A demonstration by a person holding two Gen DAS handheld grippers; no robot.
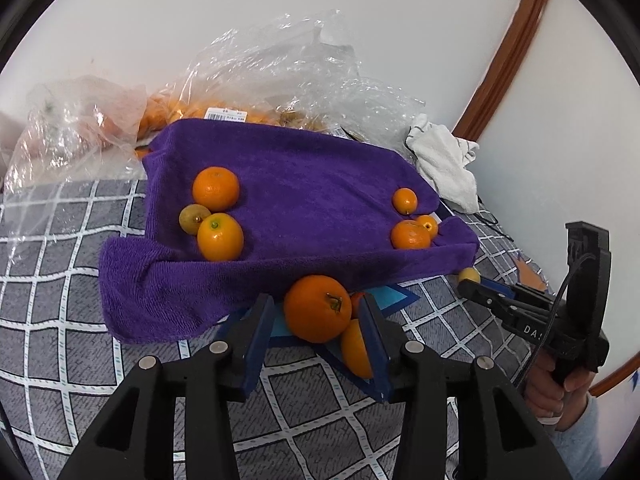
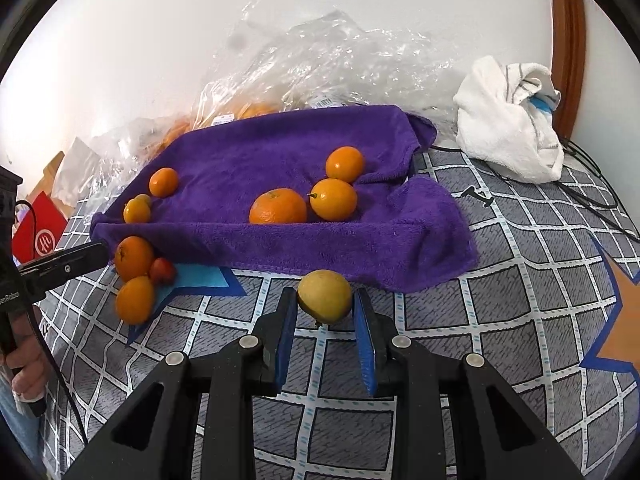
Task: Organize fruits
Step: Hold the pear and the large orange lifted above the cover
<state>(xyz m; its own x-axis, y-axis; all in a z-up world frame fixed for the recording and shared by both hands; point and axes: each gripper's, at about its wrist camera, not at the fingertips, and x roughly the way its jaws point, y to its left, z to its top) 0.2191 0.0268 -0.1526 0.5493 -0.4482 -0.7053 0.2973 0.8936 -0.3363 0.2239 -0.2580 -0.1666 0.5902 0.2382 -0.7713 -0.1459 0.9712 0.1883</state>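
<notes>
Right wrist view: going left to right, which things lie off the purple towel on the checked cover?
Left gripper → large orange at its tip → small red fruit → yellow fruit between the right gripper's pads → crumpled white cloth.

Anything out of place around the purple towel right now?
Yes. Several fruits lie off the purple towel, on the checked cover by its front edge: a large orange between the left gripper fingers, another orange and a small red fruit. The right gripper holds a yellow fruit.

Crumpled white cloth, red box
</notes>
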